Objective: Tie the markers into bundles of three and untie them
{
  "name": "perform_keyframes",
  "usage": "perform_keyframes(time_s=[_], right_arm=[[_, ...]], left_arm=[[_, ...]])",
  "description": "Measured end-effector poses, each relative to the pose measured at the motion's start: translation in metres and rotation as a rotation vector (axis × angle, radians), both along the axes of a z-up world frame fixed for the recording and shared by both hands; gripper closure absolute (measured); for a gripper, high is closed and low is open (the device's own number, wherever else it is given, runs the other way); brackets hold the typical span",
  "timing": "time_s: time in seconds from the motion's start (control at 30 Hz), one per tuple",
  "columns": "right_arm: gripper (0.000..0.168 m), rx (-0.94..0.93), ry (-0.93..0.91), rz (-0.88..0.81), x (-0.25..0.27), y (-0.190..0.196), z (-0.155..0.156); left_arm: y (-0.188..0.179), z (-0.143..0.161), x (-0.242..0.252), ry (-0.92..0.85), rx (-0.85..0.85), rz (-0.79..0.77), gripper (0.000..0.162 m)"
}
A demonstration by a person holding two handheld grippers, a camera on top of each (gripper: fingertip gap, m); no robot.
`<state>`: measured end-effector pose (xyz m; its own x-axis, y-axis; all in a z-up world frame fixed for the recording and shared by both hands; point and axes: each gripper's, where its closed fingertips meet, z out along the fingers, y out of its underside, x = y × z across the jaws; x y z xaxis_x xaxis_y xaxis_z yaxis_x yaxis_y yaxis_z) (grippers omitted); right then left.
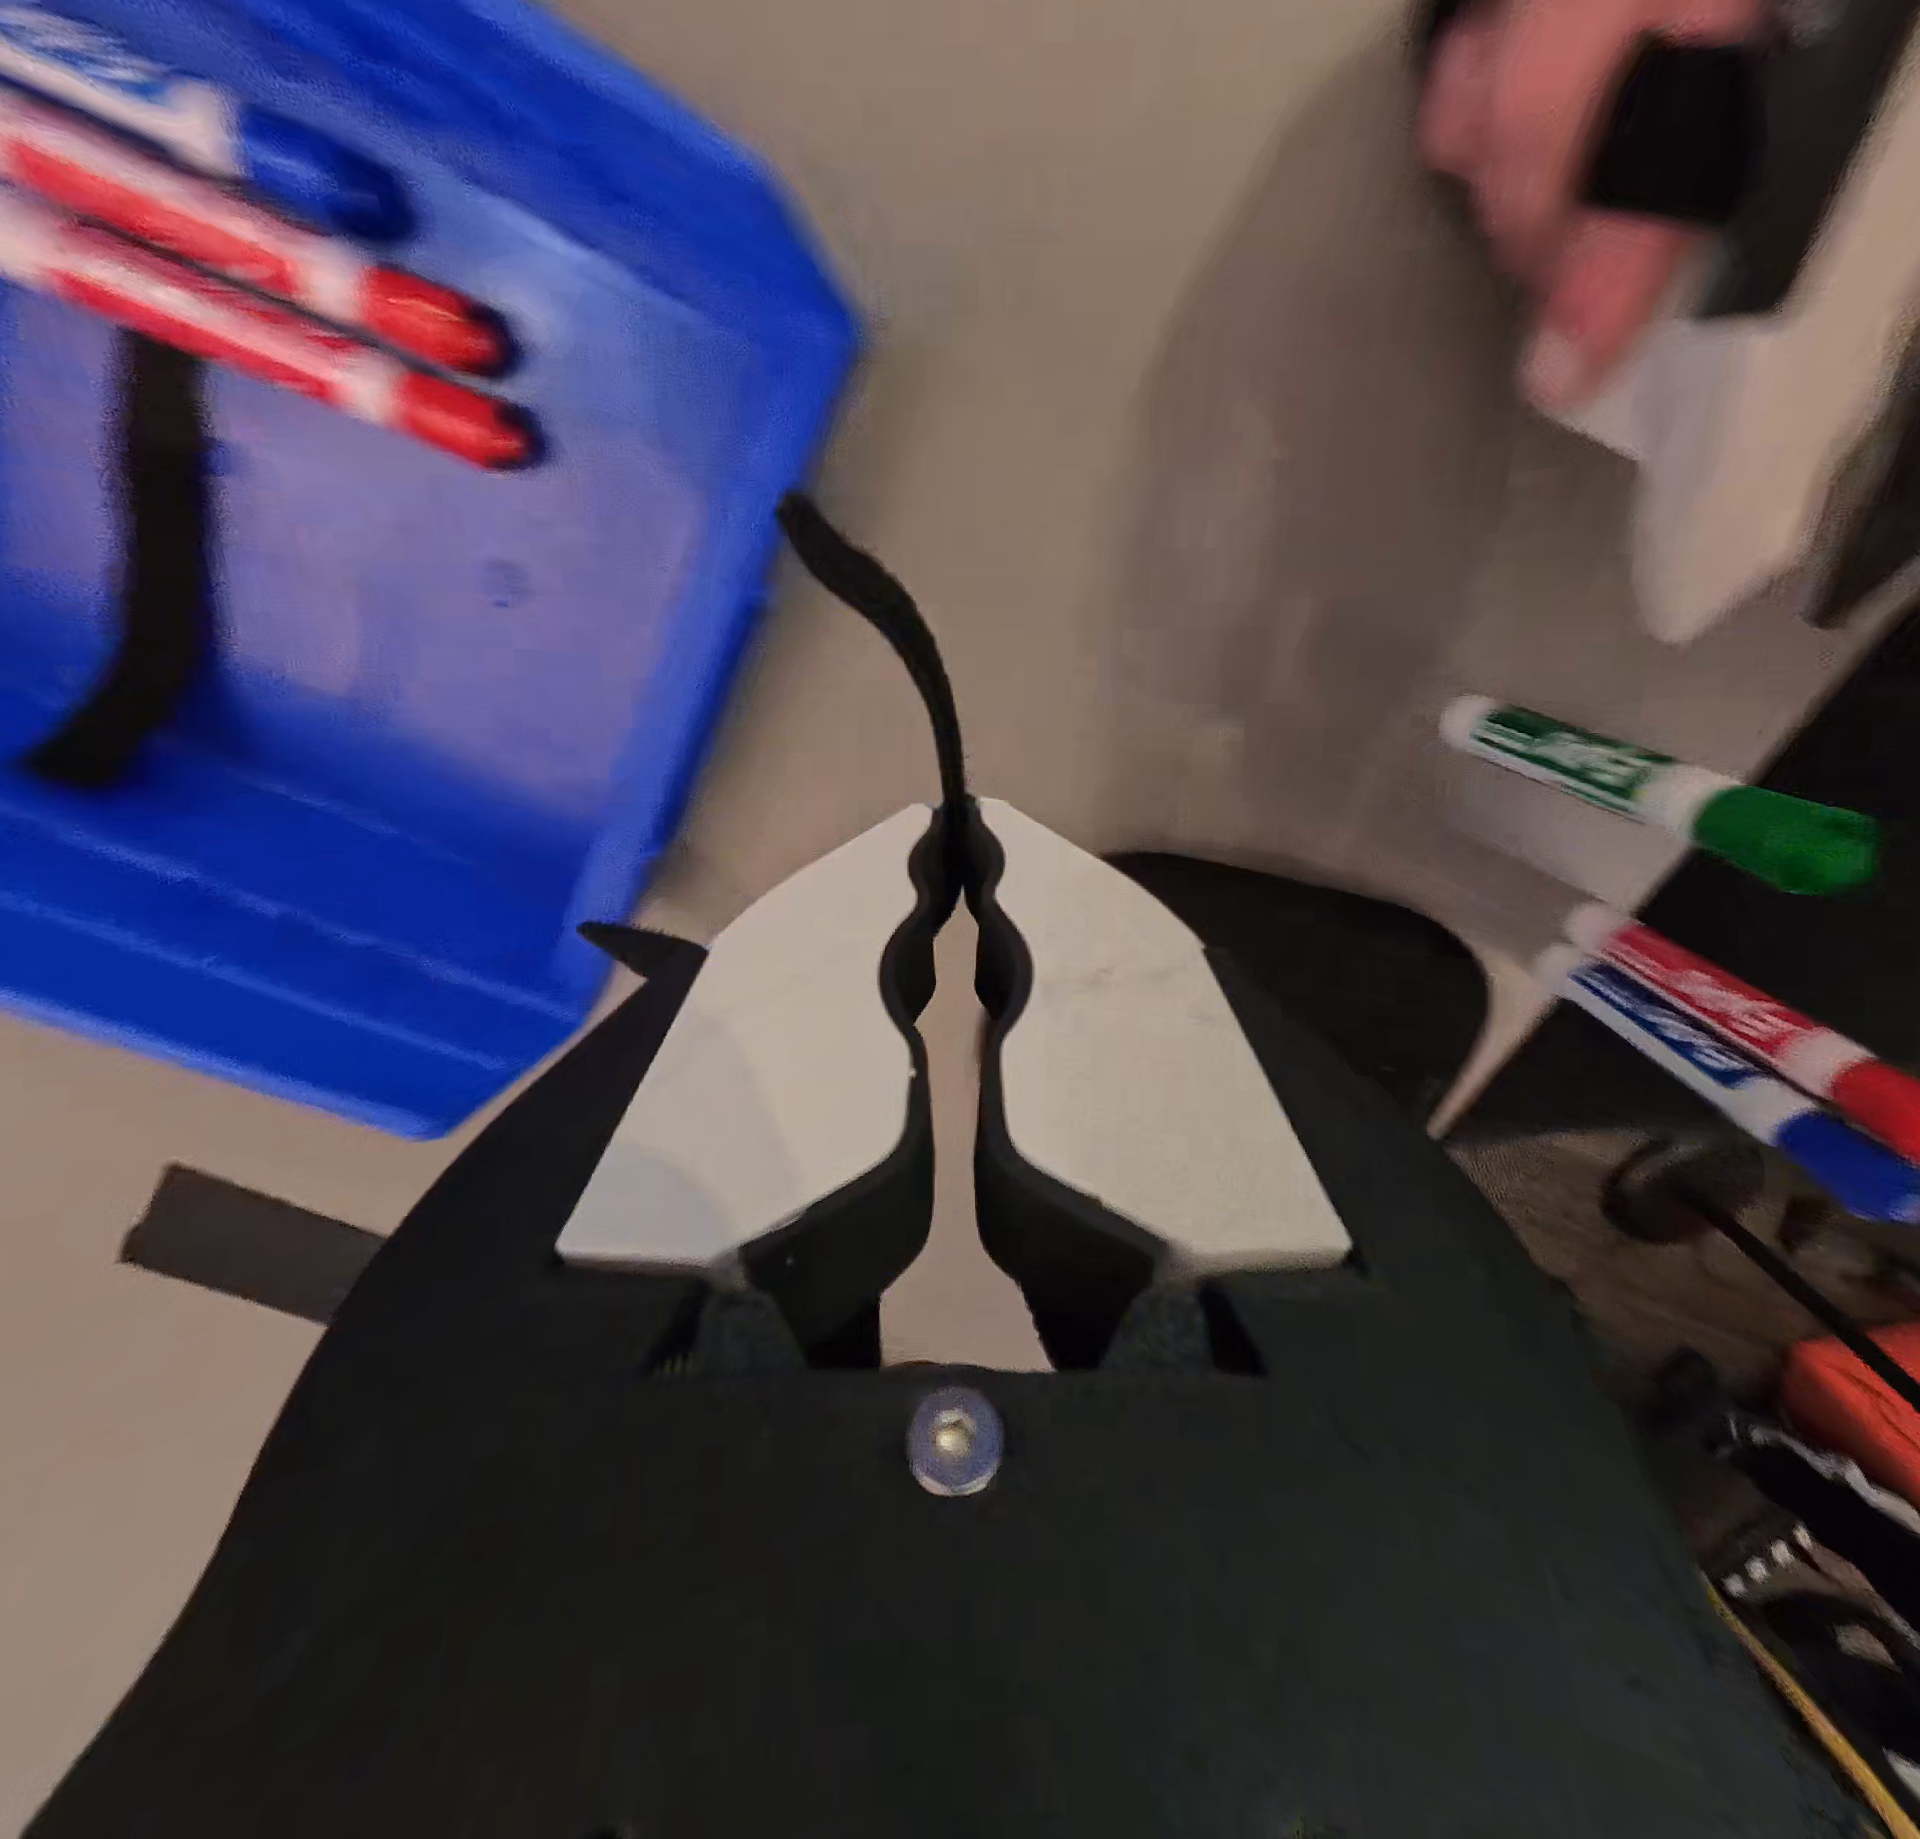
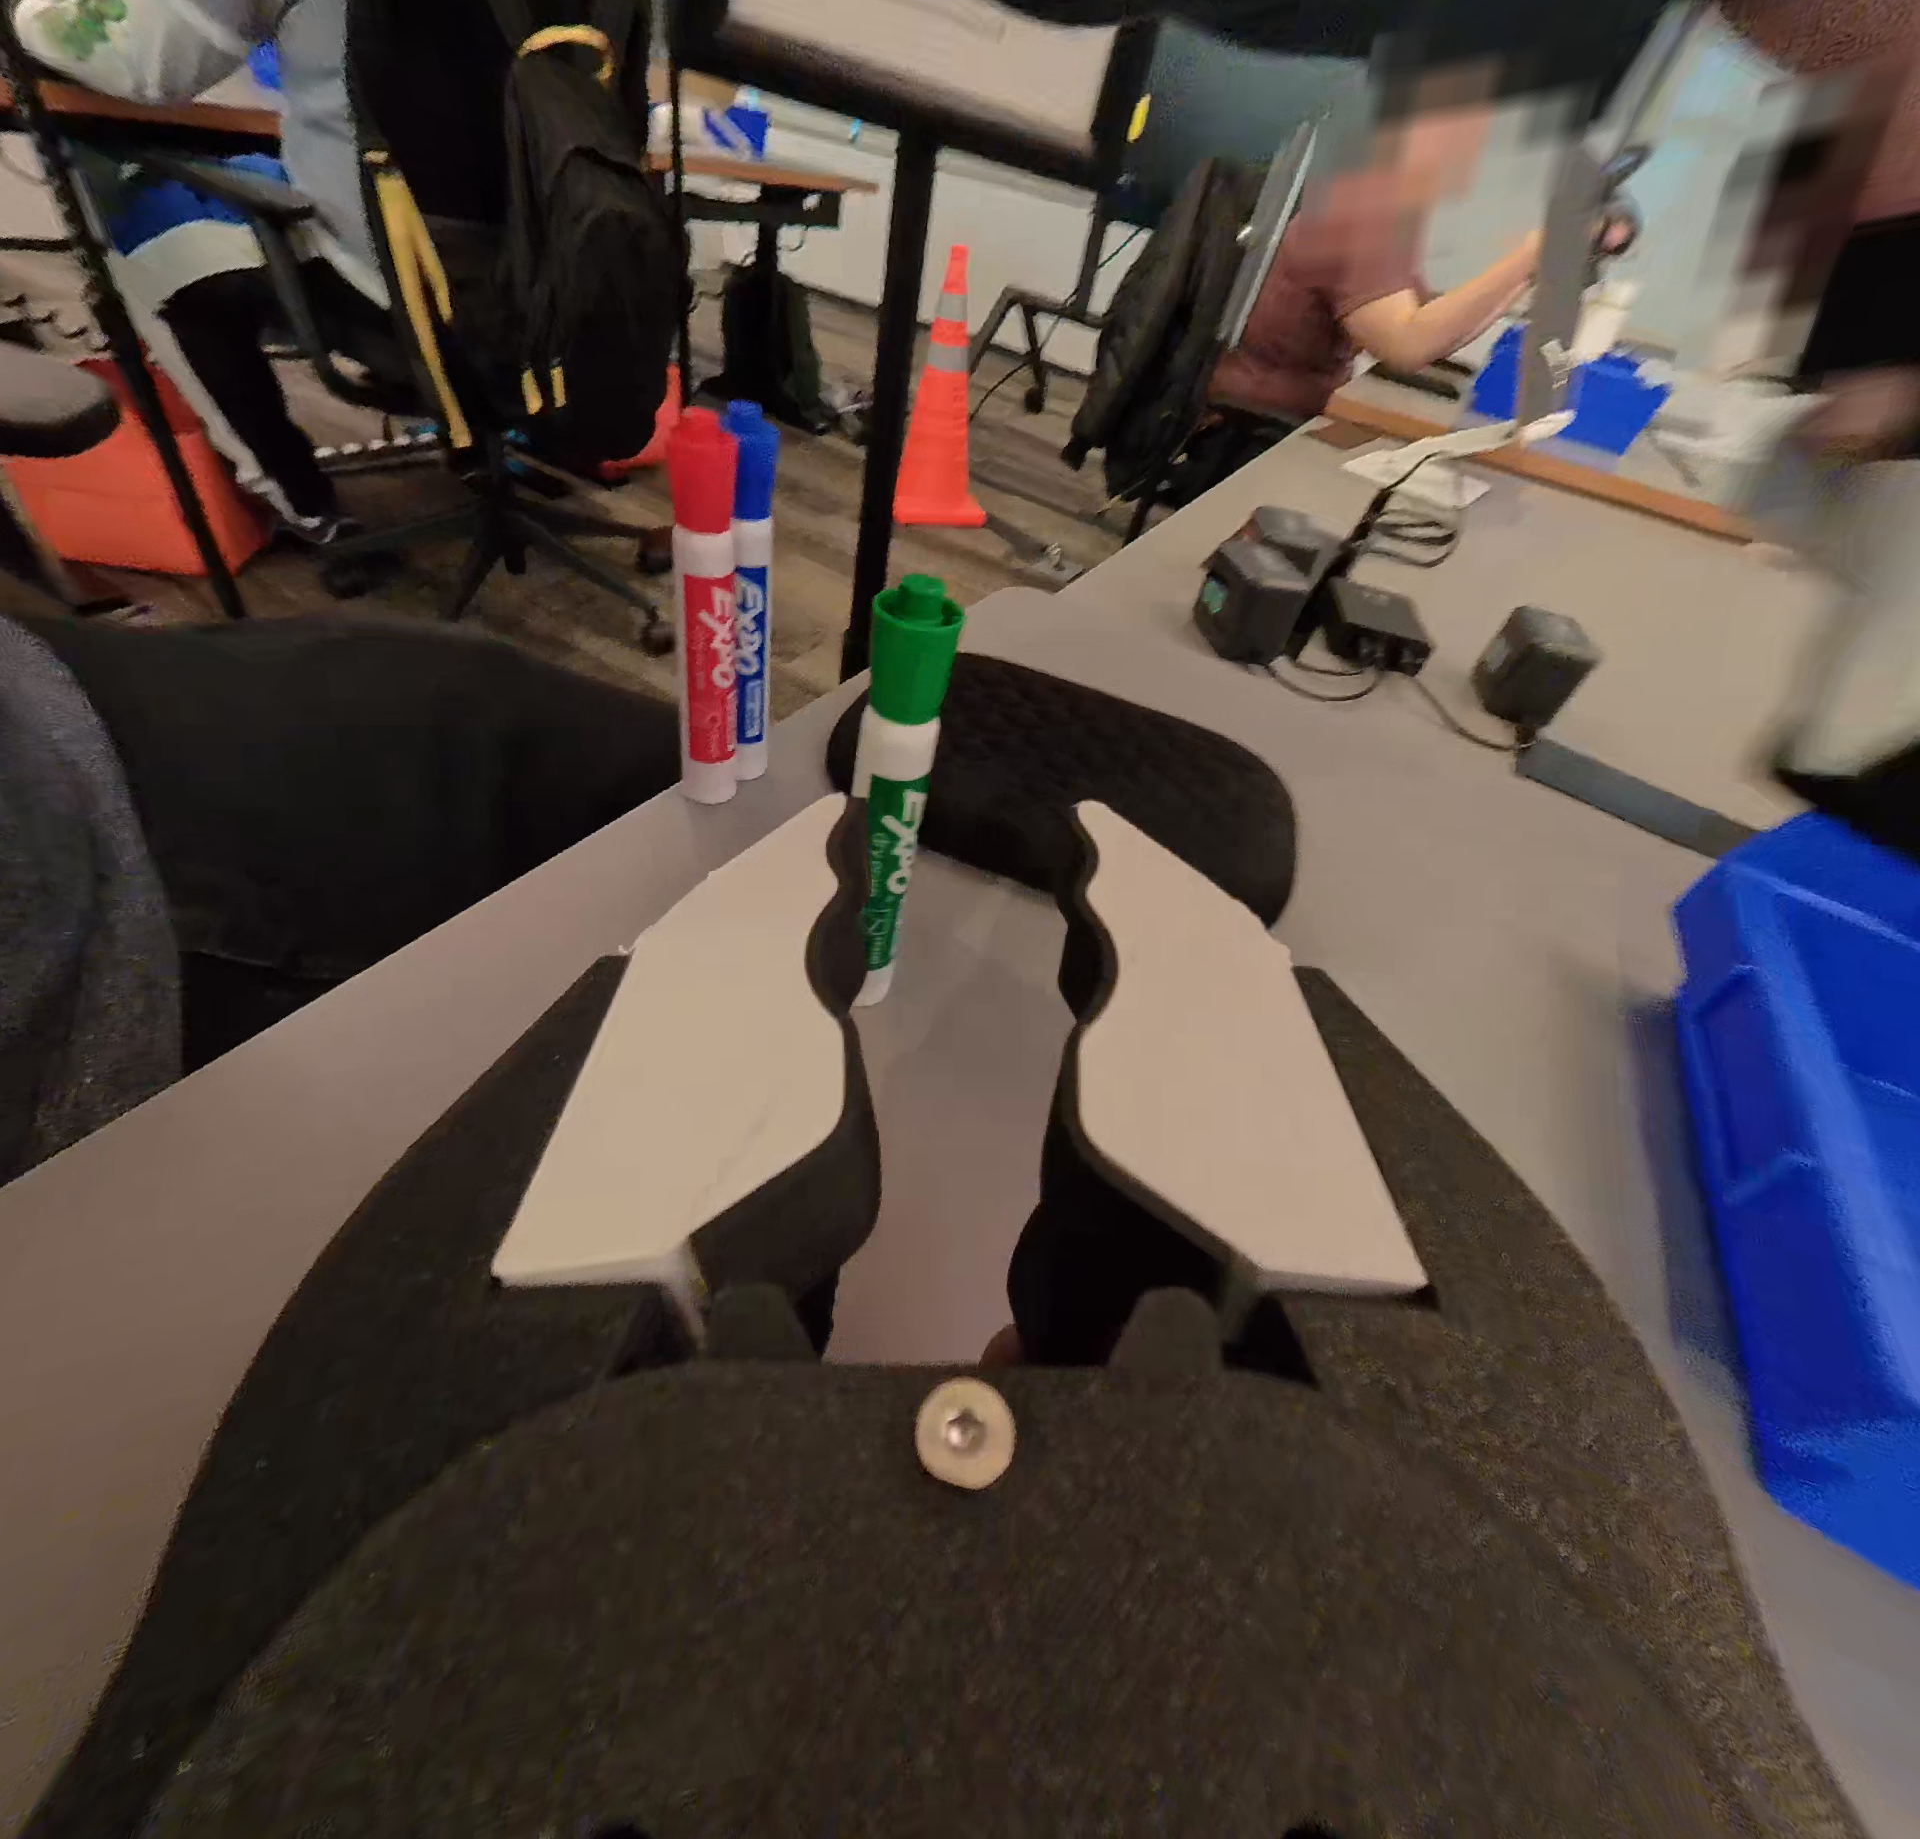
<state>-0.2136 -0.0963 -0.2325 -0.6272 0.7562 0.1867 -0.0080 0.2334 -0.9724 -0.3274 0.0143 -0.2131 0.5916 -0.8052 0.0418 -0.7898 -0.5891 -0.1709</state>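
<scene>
- Left wrist view, far left: a blue bin [image 1: 582, 355] sits on the pale tabletop [image 1: 1039, 231], blurred by motion; inside lie two red markers [image 1: 312, 335] beside a blue-capped marker [image 1: 301, 168], with a loose black strap [image 1: 156, 563] curling below them
- Centre: the left gripper [image 1: 956, 815] is pinched tight on a thin black tie [image 1: 894, 636], which rises from between the closed tips and bends toward the bin's corner
- Right: a green marker [image 1: 1662, 797] lies alone on the table; nearer the edge, a red marker [image 1: 1756, 1020] and a blue marker [image 1: 1725, 1072] lie side by side, touching
- Upper right: a hand [image 1: 1590, 148], heavily blurred, grips a black handle above the table
- Right wrist view, left: the red marker [image 2: 704, 605] and blue marker [image 2: 752, 584] appear upright in this tilted view, pressed together at the table's edge, apart from the green one
- Centre: the right gripper [image 2: 961, 818] stands wide, holding nothing; the green marker [image 2: 899, 781] shows just inside the left finger [image 2: 727, 1010], its cap pointing away toward a black chair back [image 2: 1122, 781]; whether it touches the finger cannot be told
- Right: a corner of the blue bin [image 2: 1808, 1114] juts in at the frame edge, while chargers [image 2: 1309, 594] and cables rest farther off on the grey table [image 2: 1455, 854]
- Background: an orange traffic cone [image 2: 943, 407] stands on the floor
</scene>
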Motion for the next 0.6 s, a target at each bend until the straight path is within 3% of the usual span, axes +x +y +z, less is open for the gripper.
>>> perform_keyframes(time_s=[0.13, 0.3, 0.47, 0.53, 0.6], right_arm=[[0.135, 0.009, 0.088, -0.094, 0.016, 0.024, 0.016], [0.140, 0.030, 0.086, -0.152, 0.030, 0.043, 0.011], [0.140, 0.029, 0.033, -0.155, 0.026, 0.049, 0.000], [0.140, 0.014, 0.018, -0.155, 0.025, 0.051, -0.002], [0.140, -0.011, 0.011, -0.155, 0.024, 0.053, -0.002]], left_arm=[[-0.053, -0.035, 0.046, 0.030, -0.110, -0.106, 0.160], [-0.069, -0.078, 0.088, -0.012, -0.172, -0.197, 0.160], [-0.055, -0.091, 0.096, -0.043, -0.158, -0.185, 0.141], [-0.052, -0.090, 0.096, -0.069, -0.173, -0.142, 0.117], [-0.053, -0.086, 0.089, -0.049, -0.184, -0.126, 0.113]])
